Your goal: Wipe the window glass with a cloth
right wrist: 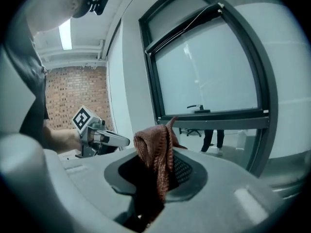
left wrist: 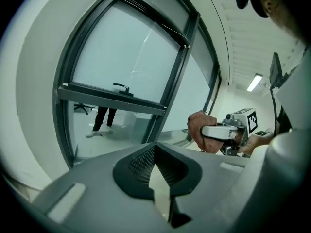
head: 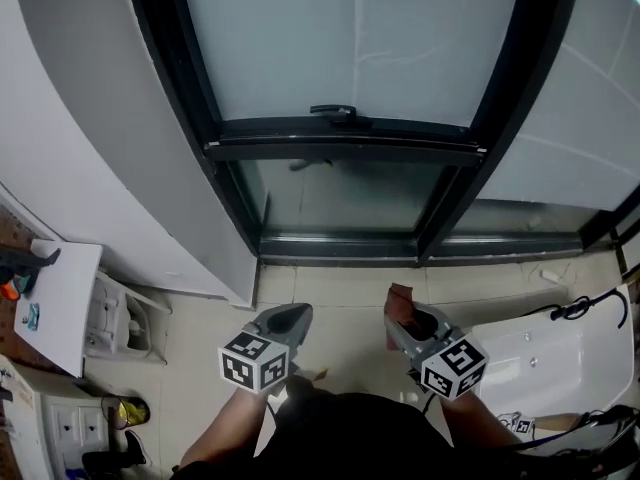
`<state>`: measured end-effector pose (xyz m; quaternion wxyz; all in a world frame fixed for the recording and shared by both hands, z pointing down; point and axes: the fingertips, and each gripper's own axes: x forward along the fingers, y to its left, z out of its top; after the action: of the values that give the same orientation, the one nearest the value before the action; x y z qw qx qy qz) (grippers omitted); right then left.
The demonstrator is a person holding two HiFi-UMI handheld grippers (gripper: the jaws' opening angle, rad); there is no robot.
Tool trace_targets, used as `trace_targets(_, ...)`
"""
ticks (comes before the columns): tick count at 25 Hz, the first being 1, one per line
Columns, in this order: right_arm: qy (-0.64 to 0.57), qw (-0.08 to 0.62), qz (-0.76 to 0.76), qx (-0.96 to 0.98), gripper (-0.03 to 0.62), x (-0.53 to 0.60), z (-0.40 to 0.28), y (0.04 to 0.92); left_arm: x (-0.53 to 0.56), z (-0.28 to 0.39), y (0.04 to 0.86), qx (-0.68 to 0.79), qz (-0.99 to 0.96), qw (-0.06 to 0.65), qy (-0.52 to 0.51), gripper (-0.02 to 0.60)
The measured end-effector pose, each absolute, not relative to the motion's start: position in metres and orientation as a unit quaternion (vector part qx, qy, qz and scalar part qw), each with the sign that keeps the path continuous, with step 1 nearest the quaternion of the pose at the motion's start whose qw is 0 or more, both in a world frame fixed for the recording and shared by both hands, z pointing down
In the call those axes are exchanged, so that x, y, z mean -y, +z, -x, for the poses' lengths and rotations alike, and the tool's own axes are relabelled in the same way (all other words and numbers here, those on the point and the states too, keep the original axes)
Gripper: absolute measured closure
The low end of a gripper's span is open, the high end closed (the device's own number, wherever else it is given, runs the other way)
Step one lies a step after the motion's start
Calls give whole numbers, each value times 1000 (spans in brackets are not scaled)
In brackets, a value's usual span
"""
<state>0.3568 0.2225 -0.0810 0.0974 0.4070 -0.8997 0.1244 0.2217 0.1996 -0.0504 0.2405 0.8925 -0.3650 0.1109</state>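
Observation:
A dark-framed window (head: 340, 148) rises in front of me, with a frosted upper pane (head: 350, 38), a black handle (head: 335, 112) and a clearer lower pane (head: 340, 193). My right gripper (head: 403, 326) is held low, short of the frame, shut on a bunched reddish-brown cloth (head: 400, 301). In the right gripper view the cloth (right wrist: 155, 152) sticks up from between the jaws. My left gripper (head: 292, 318) is level with it to the left, shut and holding nothing. The left gripper view shows the window (left wrist: 121, 57) and the cloth (left wrist: 199, 129) in the right gripper (left wrist: 218, 131).
A white table (head: 60, 303) and a white plastic chair (head: 120, 318) stand at the left. A white tub (head: 540, 353) with a black cable (head: 585, 308) is at the right. Through the lower pane a person's legs (left wrist: 103, 118) show outside.

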Motion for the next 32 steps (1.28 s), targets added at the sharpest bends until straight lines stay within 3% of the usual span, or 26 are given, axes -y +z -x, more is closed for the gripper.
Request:
trace_targets(6, 122, 78, -402, 904, 517, -270, -395, -76, -253, -264, -51, 371, -888, 246, 115, 565)
trace_targets(14, 105, 79, -413, 901, 517, -308, -403, -84, -289, -267, -48, 370, -891, 222, 141, 565)
trace_targets(32, 118, 65, -491, 861, 517, -310, -334, -75, -269, -204, -52, 322, -915, 193, 147, 565)
